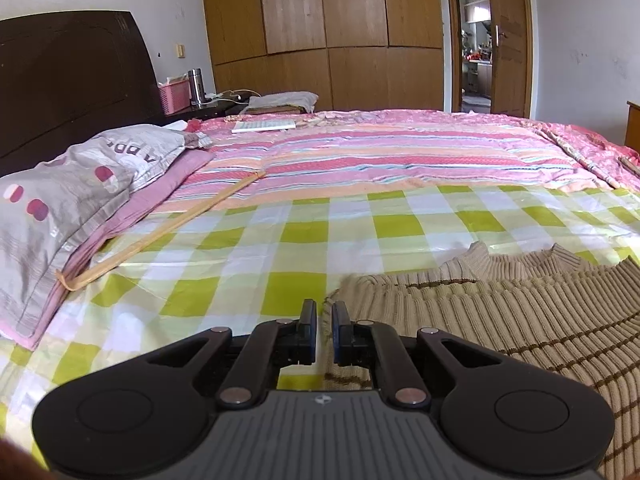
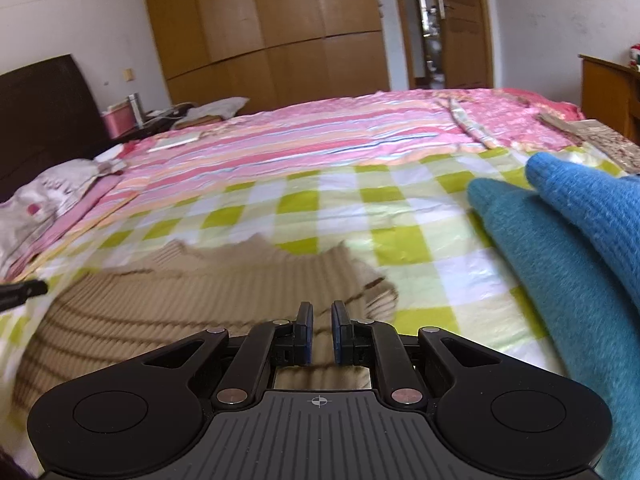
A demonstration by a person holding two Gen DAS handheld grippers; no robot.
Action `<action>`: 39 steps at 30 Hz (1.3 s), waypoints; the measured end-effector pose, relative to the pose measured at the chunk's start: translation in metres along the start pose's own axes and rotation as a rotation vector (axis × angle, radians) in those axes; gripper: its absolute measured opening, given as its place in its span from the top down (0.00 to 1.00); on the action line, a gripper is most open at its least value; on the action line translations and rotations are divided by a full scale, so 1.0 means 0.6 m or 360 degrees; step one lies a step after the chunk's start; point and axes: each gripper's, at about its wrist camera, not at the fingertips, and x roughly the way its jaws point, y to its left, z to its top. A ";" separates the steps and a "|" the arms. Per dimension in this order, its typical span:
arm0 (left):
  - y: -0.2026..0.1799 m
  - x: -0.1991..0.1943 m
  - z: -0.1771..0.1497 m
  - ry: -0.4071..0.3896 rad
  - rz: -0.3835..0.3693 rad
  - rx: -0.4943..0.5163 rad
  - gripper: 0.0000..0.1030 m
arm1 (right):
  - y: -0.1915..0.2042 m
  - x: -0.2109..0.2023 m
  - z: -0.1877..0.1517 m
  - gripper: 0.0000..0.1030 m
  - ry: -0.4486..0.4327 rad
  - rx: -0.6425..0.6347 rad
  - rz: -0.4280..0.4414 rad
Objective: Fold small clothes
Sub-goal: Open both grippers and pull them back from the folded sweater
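Across the near half of the bed, on the green-and-white checked sheet (image 1: 256,248), your beige ribbed sweater (image 1: 500,320) lies spread with its brown stripes running sideways and its collar toward the far side. Your left gripper (image 1: 324,320) hovers at the sweater's left edge, fingers drawn almost together with only a narrow gap, and no cloth is pinched between them; the knit edge shows just past and under the right finger. Your right gripper (image 2: 322,320) sits over the sweater's right part, near the crumpled sleeve end (image 2: 376,288); its fingers stand nearly together as well, with a slim gap and nothing caught in it. From the right wrist view, the tip of your left gripper shows as a dark bar at the far left edge. A blue knitted garment (image 2: 560,248) lies to the right of the sweater, apart from it on the checked sheet. Farther off you have the pink striped quilt (image 1: 400,152), a grey pillow (image 1: 72,192) at the left by the dark headboard (image 1: 72,80), and wooden wardrobes (image 1: 328,32) on the far wall.
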 end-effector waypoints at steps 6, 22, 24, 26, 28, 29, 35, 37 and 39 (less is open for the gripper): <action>0.025 -0.041 -0.025 0.0001 -0.0048 -0.0056 0.85 | 0.001 -0.004 -0.033 0.88 0.0061 -0.0025 0.0027; 0.001 -0.077 -0.113 0.0106 -0.0074 0.0040 0.79 | -0.053 -0.022 -0.070 0.86 0.0136 0.0078 -0.0079; -0.005 -0.089 -0.111 0.0067 -0.0082 0.0068 0.79 | -0.058 -0.030 -0.071 0.86 0.0133 0.0091 -0.0086; -0.014 -0.102 -0.107 0.0032 -0.0085 0.0083 0.79 | -0.066 -0.035 -0.071 0.86 0.0136 0.0149 -0.0071; -0.020 -0.114 -0.104 0.0000 -0.0092 0.0089 0.79 | -0.074 -0.043 -0.071 0.86 0.0114 0.0219 -0.0020; -0.023 -0.119 -0.104 -0.0007 -0.0100 0.0093 0.79 | -0.075 -0.046 -0.071 0.86 0.0108 0.0235 -0.0002; -0.043 -0.112 -0.122 0.0104 -0.0131 0.0145 0.79 | -0.072 -0.019 -0.088 0.86 0.0233 0.0215 0.0021; -0.046 -0.111 -0.130 0.0134 -0.0132 0.0145 0.79 | -0.078 -0.020 -0.087 0.86 0.0232 0.0265 0.0035; -0.047 -0.116 -0.132 0.0135 -0.0138 0.0131 0.79 | -0.084 -0.029 -0.082 0.86 0.0210 0.0297 0.0060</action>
